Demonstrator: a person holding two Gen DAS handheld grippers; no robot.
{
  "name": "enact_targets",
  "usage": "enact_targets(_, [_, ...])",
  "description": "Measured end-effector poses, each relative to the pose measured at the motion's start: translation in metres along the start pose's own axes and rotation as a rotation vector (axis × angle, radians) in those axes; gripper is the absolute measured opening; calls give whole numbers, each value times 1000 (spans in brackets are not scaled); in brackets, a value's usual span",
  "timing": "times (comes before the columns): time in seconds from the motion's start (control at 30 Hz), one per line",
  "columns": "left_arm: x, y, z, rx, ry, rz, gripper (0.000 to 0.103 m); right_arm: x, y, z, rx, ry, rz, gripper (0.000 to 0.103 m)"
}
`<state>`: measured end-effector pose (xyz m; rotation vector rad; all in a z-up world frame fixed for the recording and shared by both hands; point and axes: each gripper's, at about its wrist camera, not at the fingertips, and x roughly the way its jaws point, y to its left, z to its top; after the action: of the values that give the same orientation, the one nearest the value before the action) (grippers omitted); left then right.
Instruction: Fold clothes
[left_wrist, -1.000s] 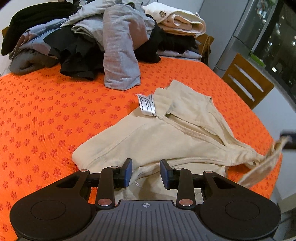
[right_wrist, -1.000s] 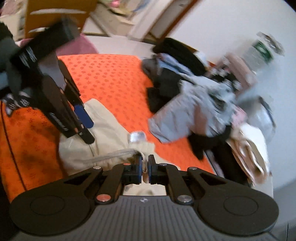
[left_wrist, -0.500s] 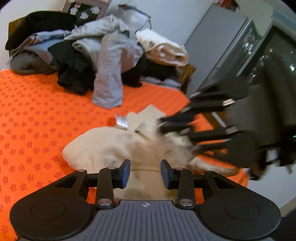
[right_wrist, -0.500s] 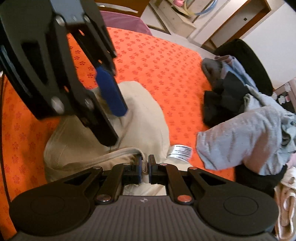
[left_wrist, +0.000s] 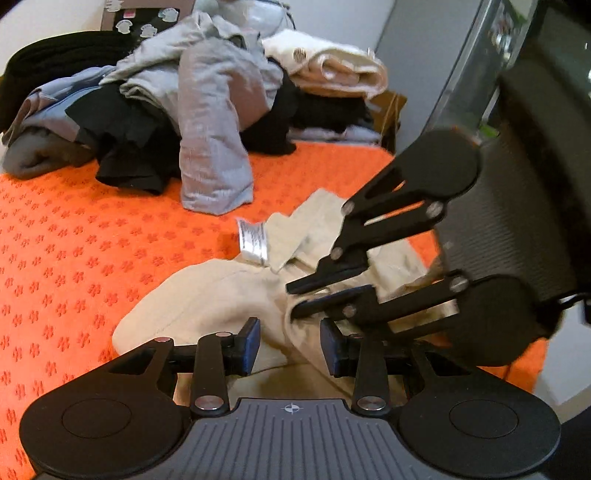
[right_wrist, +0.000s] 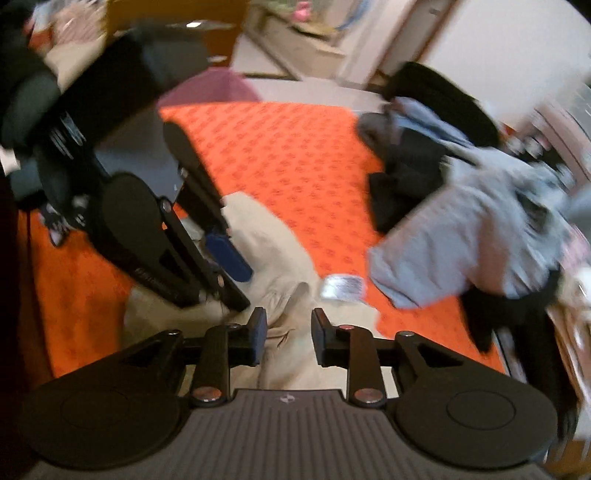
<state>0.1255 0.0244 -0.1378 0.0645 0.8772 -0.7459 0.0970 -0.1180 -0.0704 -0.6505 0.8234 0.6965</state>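
A beige garment (left_wrist: 207, 295) lies crumpled on the orange flower-patterned cloth (left_wrist: 74, 258) that covers the table, close to the near edge. It is bunched rather than flat: a rounded fold sits toward the left, a ridge of fabric rises in the middle, and a white care label (left_wrist: 253, 245) sticks out at its far side, facing the pile. Behind it, well apart across the cloth, a heap of grey, black and cream clothes (left_wrist: 207, 110) is stacked, with one grey piece (left_wrist: 214, 155) hanging down onto the orange surface. The left gripper (left_wrist: 290, 345) is held low over the near part of the garment, its blue-padded fingers spread wide with the raised ridge of fabric between them; it grips nothing. The right gripper (right_wrist: 284, 336) comes in from the right side, pointing across the garment toward the left one, so that the two nearly meet over the fabric. In its own view its jaws stand open with a fold of beige cloth between them, and the pads do not press on it. The right wrist view is blurred.
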Motion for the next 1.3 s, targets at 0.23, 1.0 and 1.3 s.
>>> enact_targets(0.23, [12, 11, 2, -63, 43, 38, 25, -53, -10, -47, 261, 23, -90, 41])
enact_targets(1.0, [1, 13, 29, -176, -25, -188, 40, -84, 47, -141, 483, 136, -109, 47])
enact_targets(1.3, [40, 14, 42, -323, 41, -293, 50, -69, 52, -146, 521, 159, -55, 15])
